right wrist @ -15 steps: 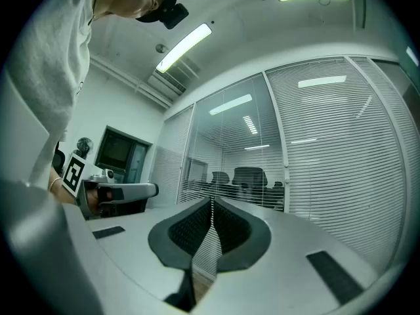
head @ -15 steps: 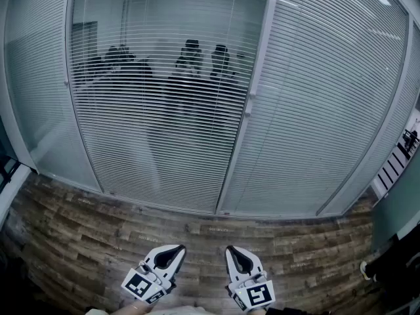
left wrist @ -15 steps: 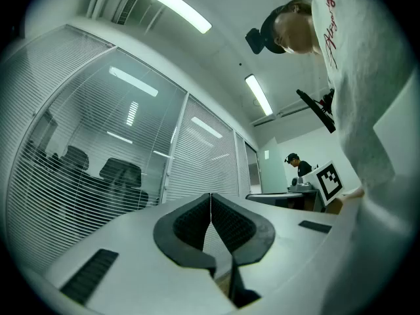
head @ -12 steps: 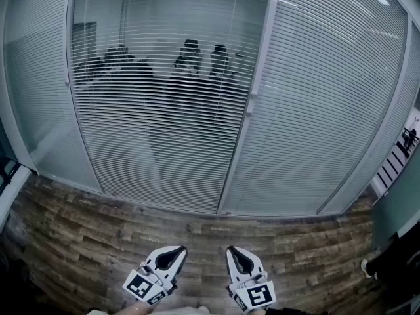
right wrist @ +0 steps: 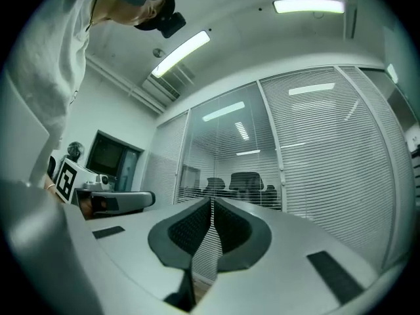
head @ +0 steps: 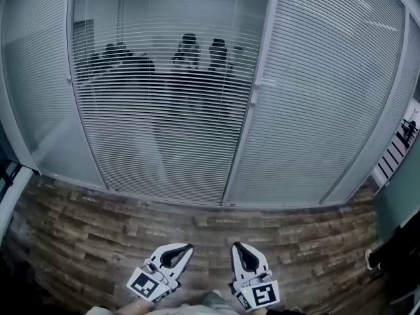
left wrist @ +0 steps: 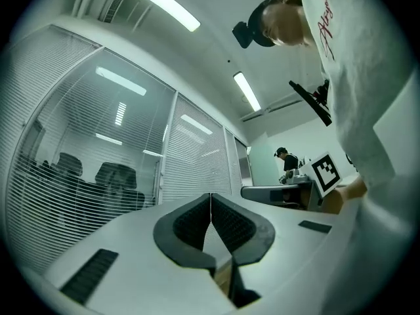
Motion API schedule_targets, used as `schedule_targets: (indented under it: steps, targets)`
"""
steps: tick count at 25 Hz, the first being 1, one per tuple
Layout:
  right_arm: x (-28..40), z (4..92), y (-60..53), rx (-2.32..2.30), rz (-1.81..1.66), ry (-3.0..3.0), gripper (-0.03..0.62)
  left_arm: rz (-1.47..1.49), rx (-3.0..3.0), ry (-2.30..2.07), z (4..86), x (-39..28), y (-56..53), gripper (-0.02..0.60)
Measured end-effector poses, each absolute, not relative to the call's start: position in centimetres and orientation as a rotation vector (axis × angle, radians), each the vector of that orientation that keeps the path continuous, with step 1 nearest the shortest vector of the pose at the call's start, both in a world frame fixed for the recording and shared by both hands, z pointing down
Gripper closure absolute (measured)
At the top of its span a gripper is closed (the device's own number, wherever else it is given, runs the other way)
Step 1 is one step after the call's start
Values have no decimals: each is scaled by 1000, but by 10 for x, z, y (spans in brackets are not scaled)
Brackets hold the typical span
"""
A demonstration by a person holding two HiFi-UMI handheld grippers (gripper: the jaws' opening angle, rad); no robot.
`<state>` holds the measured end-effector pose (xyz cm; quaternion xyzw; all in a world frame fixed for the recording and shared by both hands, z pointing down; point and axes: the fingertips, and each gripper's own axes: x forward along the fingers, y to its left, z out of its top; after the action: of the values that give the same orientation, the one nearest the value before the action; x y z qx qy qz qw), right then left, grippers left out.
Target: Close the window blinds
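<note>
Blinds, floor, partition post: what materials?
Blinds: thin, pale, matte slats, aluminium or plastic; cannot tell which.
Floor: wood-look planks with grain and staggered joints, possibly laminate.
Partition post: smooth pale finish, probably painted metal.

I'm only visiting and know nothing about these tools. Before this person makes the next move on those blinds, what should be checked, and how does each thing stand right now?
1. Middle blinds closed? Not ok: the slats are open and chairs show through.
2. Right blinds and left blinds closed? Ok.
3. Left gripper free? Ok: jaws together, nothing between them.
4. Right gripper free? Ok: jaws together, empty.
5. Grippers near the middle blinds? Not ok: both are low over the wooden floor, well short of them.
6. Blind control found? Cannot tell: a small knob beside the middle blinds may be it.
</note>
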<state>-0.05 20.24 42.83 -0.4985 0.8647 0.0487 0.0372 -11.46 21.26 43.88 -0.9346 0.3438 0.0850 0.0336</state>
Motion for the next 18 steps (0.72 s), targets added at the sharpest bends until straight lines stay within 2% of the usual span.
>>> schedule_targets:
  steps: [7,18]
  targets:
    - [25,452,202,-1610,136,2691,568,324,-2923,1069,444,-97,207,563]
    - [88,424,147,-1542,168,2678,568,368,-2855,1077,418,-26,154,563]
